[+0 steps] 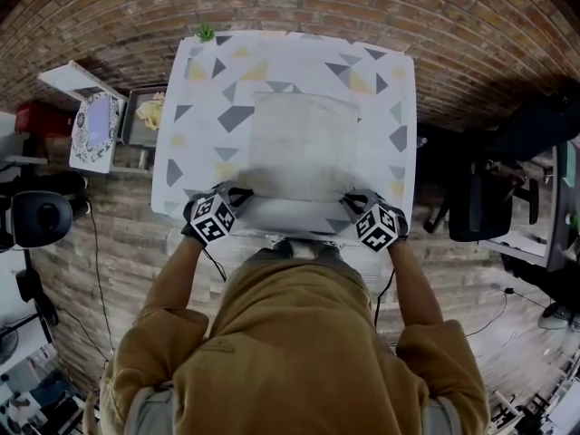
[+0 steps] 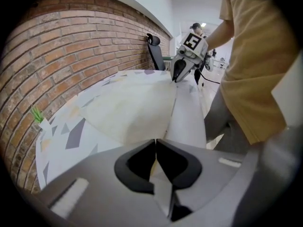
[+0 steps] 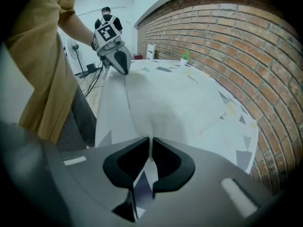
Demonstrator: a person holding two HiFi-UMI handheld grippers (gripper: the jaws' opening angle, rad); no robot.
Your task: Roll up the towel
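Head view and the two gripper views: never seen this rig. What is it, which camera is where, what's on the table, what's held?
No robot: a person holds a two-jaw gripper in each hand. One picture comes from a head camera looking down; the other two from cameras riding on the grippers. A pale towel lies spread on a table with a triangle-patterned cover. The left gripper and right gripper are each shut on a near corner of it.
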